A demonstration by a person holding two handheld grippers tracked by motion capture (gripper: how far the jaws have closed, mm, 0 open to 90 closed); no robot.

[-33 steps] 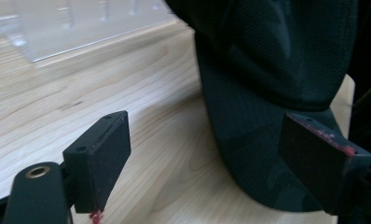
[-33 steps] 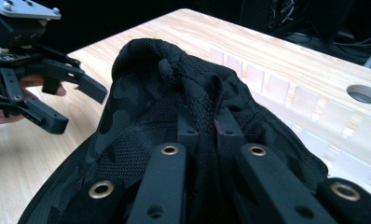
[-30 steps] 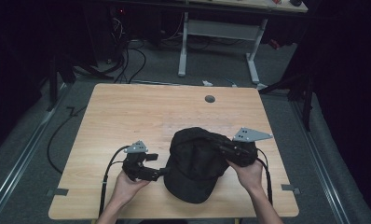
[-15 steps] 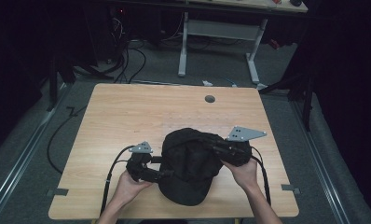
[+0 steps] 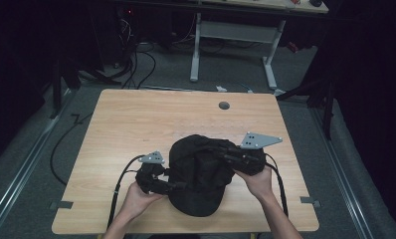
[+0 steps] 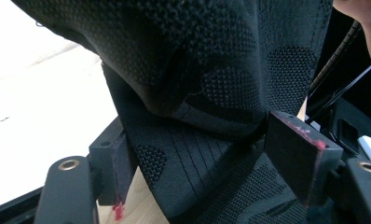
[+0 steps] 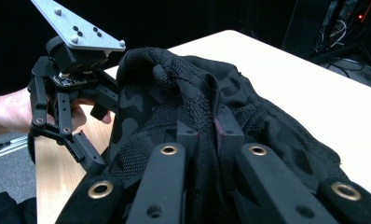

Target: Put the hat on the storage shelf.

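A black knitted cloth [image 5: 201, 179] with a faint camouflage pattern lies bunched on the near part of the wooden table [image 5: 146, 119]. At its left edge my left gripper [image 5: 172, 186] points right; in the left gripper view it [image 6: 207, 163] stands open, the cloth [image 6: 211, 84] draping between its two red-marked pads without being pinched. My right gripper [image 5: 225, 151] reaches in from the right over the top of the heap. In the right gripper view it [image 7: 207, 133] is shut on a raised fold of the cloth [image 7: 174, 79], with the left gripper [image 7: 81, 140] beyond.
A round cable hole [image 5: 224, 105] sits near the table's far edge. Cables trail from both grippers toward the near edge. Behind the table stands a white desk frame [image 5: 236, 45] on a dark floor with loose cables [image 5: 136, 64].
My right gripper has moved left with the cloth's fold, bunching the heap more to the left. My left gripper has crept right, onto the cloth's left edge.
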